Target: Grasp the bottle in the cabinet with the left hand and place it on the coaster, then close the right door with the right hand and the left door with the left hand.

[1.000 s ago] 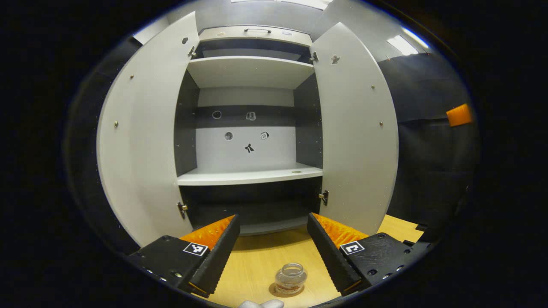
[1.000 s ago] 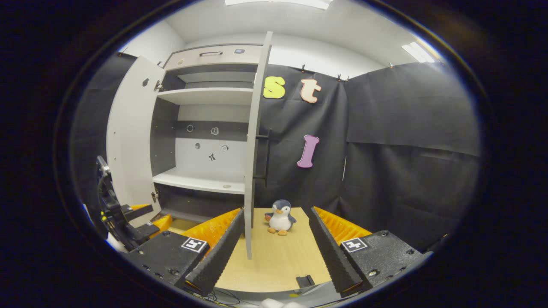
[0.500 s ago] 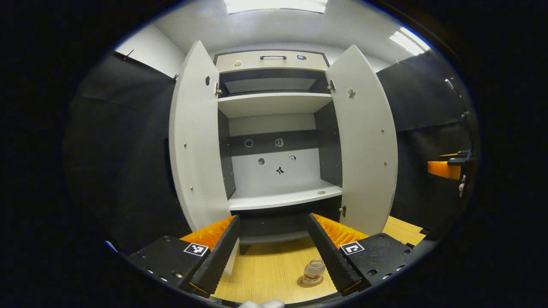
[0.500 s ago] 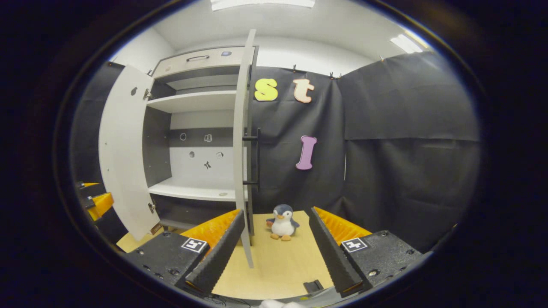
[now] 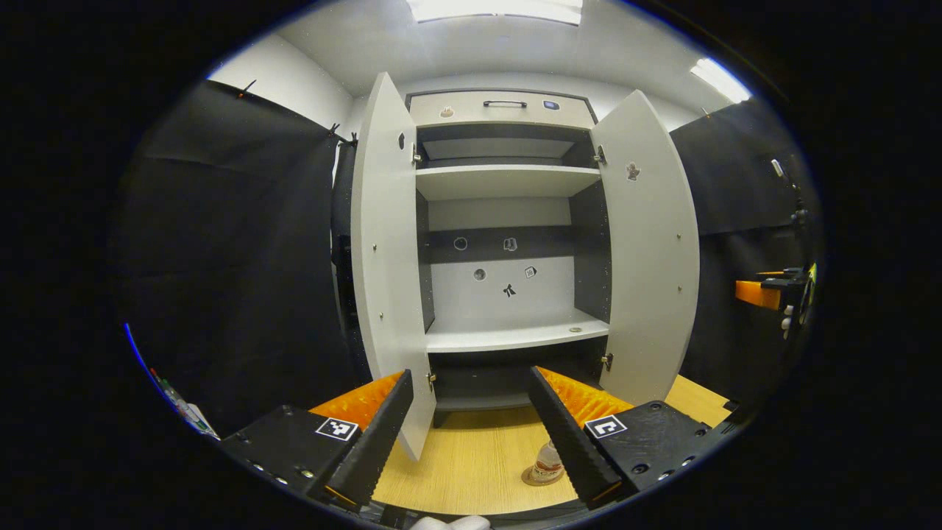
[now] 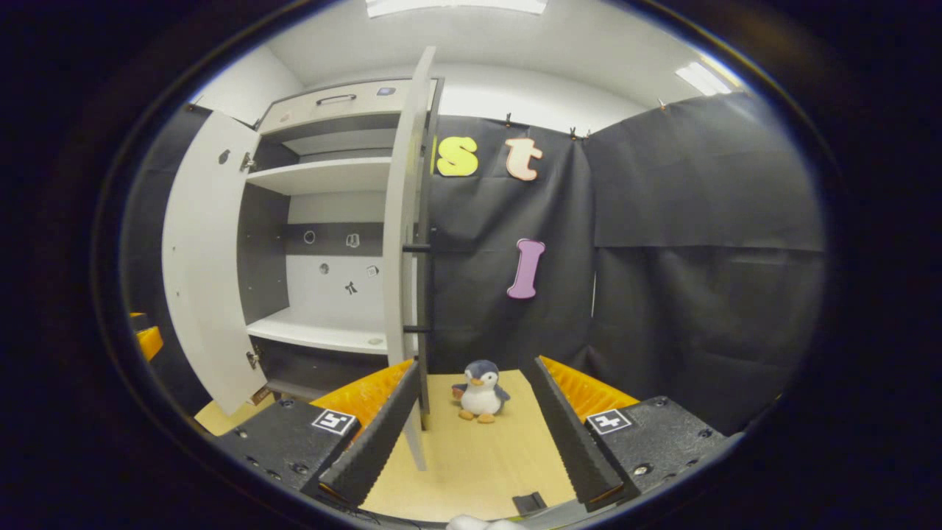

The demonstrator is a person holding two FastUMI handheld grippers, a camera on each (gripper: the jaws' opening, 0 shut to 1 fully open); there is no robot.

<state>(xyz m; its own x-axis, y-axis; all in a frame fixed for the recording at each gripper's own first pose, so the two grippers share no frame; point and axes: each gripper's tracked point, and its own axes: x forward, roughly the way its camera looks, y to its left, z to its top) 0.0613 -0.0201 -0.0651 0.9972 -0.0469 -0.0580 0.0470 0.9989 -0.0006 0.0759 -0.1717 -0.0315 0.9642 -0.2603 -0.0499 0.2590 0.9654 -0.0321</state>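
The white cabinet (image 5: 508,335) stands with both doors open and bare shelves. A small clear bottle (image 5: 547,462) sits on a round coaster (image 5: 531,479) on the wooden table, partly behind a finger of my left gripper (image 5: 471,434), which is open and empty, well back from the cabinet. The left door (image 5: 383,250) and right door (image 5: 651,243) swing outward. In the right gripper view, the right door (image 6: 405,243) is seen nearly edge-on with its dark handle (image 6: 425,287). My right gripper (image 6: 471,434) is open and empty, just short of that door's edge.
A plush penguin (image 6: 480,391) stands on the wooden table (image 6: 478,456) right of the cabinet, in front of the black cloth wall. A small dark block (image 6: 527,503) lies at the table's near edge. The other gripper (image 5: 769,293) shows at the far right of the left gripper view.
My left gripper has pulled back and away from the bottle, leaving it on the coaster. The right gripper has shifted slightly right, so the right door's edge now stands left of centre.
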